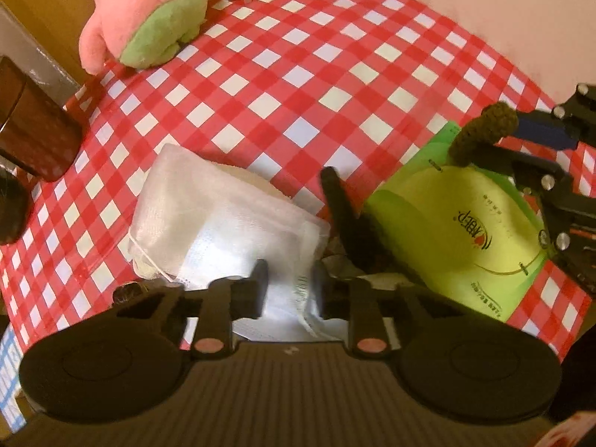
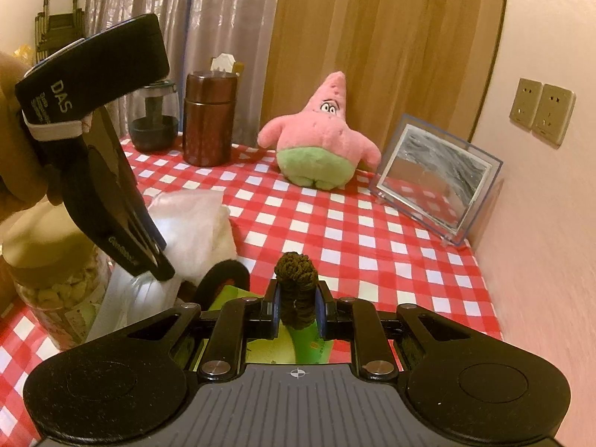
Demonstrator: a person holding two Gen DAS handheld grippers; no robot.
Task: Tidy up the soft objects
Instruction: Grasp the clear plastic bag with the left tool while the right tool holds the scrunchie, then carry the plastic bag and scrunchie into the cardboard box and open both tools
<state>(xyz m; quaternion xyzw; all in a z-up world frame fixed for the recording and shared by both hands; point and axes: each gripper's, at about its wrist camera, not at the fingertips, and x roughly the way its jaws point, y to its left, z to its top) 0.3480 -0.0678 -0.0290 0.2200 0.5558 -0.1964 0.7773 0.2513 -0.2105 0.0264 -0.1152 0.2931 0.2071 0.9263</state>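
Left gripper [image 1: 288, 283] fingers clamp white mesh pouch [image 1: 223, 219] edge, pouch extending forward; right gripper [image 2: 297, 311] pinches upright crocheted stem [image 2: 297, 290]

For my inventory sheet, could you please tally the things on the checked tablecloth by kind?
Soft things: 3: pink starfish plush, white mesh pouch, dark crocheted piece
Jars and canisters: 3: brown canister, glass jar, snack jar
Clear frames: 1: clear acrylic frame
Green packets: 1: green packet
Total: 8
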